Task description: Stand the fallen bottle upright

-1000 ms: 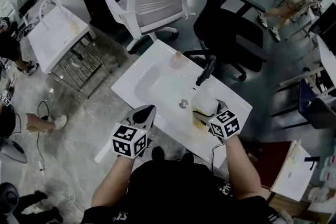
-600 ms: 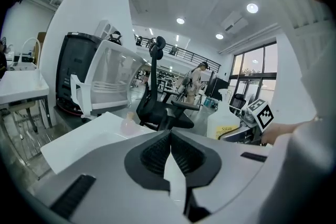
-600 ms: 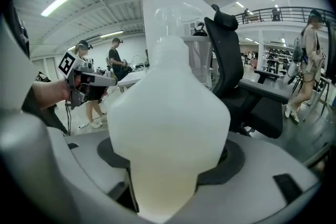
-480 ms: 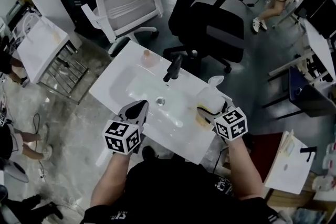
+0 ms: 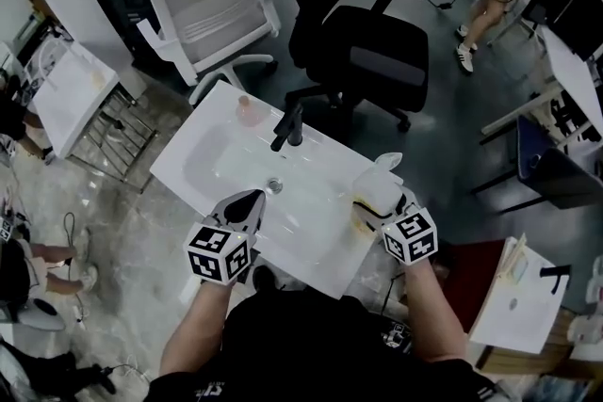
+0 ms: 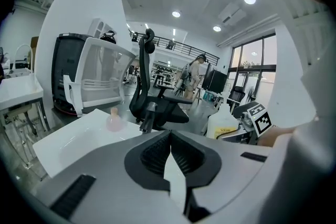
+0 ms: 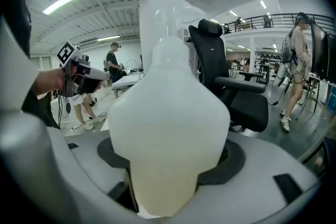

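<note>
Head view: the bottle [image 5: 374, 184] sits at the right corner of the sink [image 5: 191, 155], at about 3 o'clock from the drain [image 5: 274, 186]. The right gripper [image 5: 381, 201] is clamped round the bottle's body, jaws wide on its flanks. In the right gripper view the white body fills the space between the jaws, with the neck pointing up. From the left gripper view it looks upright too (label facing out), though I cannot tell whether its base touches the sink top.

The left gripper [image 6: 170, 157] hangs at 7 o'clock from the drain, jaws pressed together with nothing in them. A faucet [image 5: 286, 127] stands at 12 o'clock and a pink bottle [image 5: 244, 109] at 11, both well apart from the work.

I judge the righting itself to be nearly done. The next move calls for seating the base flat on the rim, clear of the edge. The jaws should then ease apart without nudging the bottle.
</note>
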`<action>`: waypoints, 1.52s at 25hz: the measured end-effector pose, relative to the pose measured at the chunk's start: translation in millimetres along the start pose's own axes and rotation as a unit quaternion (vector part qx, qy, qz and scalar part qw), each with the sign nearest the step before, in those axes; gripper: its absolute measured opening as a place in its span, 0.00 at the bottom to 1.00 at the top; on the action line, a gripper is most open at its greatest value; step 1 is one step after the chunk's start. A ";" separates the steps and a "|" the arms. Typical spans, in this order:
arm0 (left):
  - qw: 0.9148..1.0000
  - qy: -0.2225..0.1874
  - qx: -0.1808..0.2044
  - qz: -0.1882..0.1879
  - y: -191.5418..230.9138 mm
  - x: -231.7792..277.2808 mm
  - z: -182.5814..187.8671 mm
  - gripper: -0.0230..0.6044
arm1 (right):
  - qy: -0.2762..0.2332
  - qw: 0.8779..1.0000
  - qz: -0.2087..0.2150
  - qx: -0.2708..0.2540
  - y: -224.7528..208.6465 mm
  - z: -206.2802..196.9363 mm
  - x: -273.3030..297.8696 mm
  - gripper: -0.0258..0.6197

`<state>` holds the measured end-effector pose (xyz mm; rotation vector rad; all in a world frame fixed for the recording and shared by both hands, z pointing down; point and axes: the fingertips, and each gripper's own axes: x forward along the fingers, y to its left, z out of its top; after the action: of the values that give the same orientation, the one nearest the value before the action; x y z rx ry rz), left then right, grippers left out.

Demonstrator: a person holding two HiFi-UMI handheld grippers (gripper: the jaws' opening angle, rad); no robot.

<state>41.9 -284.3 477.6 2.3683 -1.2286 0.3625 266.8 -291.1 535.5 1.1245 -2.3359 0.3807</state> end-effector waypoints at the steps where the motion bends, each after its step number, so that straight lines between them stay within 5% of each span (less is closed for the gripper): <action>1: 1.000 0.003 0.001 0.000 -2.8 0.9 -1.7 0.06 | -0.005 1.000 0.001 0.000 -1.0 -1.3 -2.0 0.57; 27: 0.999 0.039 0.002 0.001 -52.3 3.5 -29.8 0.06 | -0.096 0.995 -0.016 -0.016 -16.8 -17.4 -22.8 0.59; 38: 1.000 0.030 -0.001 0.007 -55.2 -7.0 -28.8 0.06 | -0.080 0.996 -0.020 -0.015 -26.7 -17.1 -21.0 0.62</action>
<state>82.5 -237.1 485.0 2.3317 -1.2169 0.4336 304.4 -286.3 538.6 1.2264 -2.4447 0.2487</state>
